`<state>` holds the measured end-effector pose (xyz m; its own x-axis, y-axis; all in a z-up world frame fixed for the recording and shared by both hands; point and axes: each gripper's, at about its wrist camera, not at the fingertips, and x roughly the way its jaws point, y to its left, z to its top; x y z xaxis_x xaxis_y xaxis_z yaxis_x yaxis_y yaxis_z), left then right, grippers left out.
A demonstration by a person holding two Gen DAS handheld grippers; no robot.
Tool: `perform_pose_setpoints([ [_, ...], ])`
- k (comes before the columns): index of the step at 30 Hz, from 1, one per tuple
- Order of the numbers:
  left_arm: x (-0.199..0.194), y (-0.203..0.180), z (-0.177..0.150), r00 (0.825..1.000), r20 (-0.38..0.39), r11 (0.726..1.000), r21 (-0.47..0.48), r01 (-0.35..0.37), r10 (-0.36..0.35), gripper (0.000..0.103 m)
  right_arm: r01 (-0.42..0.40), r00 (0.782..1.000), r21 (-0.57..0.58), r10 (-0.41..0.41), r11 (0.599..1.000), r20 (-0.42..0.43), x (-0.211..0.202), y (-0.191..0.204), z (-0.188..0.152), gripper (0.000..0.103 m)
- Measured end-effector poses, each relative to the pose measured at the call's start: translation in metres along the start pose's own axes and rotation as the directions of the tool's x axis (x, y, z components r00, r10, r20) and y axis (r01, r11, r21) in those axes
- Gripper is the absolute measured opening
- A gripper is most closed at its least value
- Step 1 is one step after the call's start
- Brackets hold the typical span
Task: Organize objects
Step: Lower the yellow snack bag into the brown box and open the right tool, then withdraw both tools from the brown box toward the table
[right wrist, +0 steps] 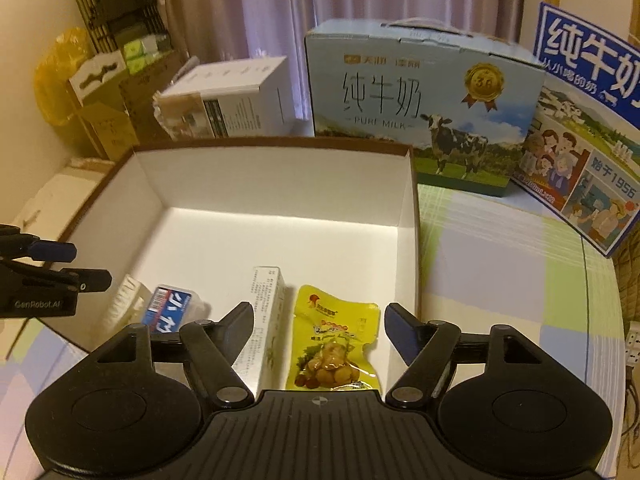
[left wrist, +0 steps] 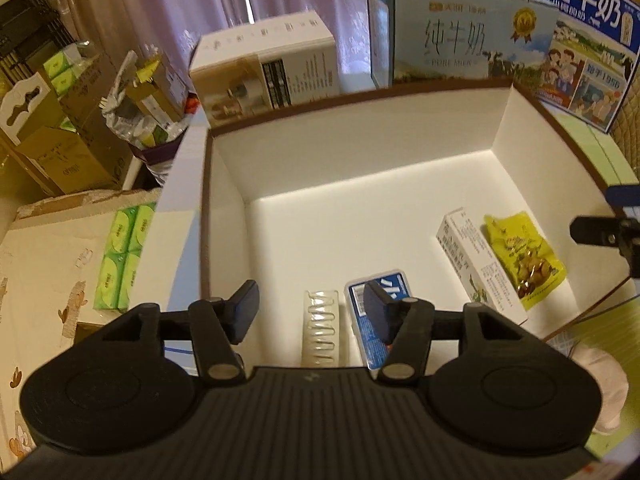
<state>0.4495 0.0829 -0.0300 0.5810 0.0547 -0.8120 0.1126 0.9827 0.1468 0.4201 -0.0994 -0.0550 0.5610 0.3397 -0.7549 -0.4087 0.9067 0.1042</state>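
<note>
Glossy yellow pouch lies flat in smooth white box.

Pale mauve curtains hang across the back of the room, a bright slit of daylight showing between them in the left wrist view. The desk wears a cloth checked in green, lilac and white. At the left, against a cream wall, stands a dark slatted rack — stacked cardboard cartons crowd below it. The light is warm and dim.
</note>
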Motion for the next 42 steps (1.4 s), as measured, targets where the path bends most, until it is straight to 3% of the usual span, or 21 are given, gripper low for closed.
perform_pose_setpoints([
  [9,-0.039,-0.002,0.0,0.998,0.06,1.0,-0.015,-0.004,0.005,0.059,-0.05,0.998,0.015,0.05,0.999,0.029,-0.035,0.002,-0.011,0.07],
  [21,-0.089,-0.021,-0.032,0.995,0.093,0.998,-0.056,0.028,-0.023,0.062,-0.126,0.991,0.044,0.124,0.991,0.049,-0.078,0.008,-0.04,0.07],
  [30,-0.111,-0.041,-0.064,0.996,0.073,0.997,-0.06,0.05,-0.045,0.063,-0.192,0.981,0.041,0.19,0.981,0.038,-0.1,0.016,-0.062,0.07],
  [34,-0.116,-0.05,-0.079,0.997,0.055,0.997,-0.061,0.052,-0.049,0.069,-0.202,0.979,0.036,0.201,0.979,0.032,-0.107,0.019,-0.073,0.069],
  [42,-0.121,-0.067,-0.104,0.998,0.01,0.996,-0.058,0.063,-0.062,0.069,-0.201,0.98,0.042,0.2,0.979,0.018,-0.119,0.013,-0.096,0.069],
])
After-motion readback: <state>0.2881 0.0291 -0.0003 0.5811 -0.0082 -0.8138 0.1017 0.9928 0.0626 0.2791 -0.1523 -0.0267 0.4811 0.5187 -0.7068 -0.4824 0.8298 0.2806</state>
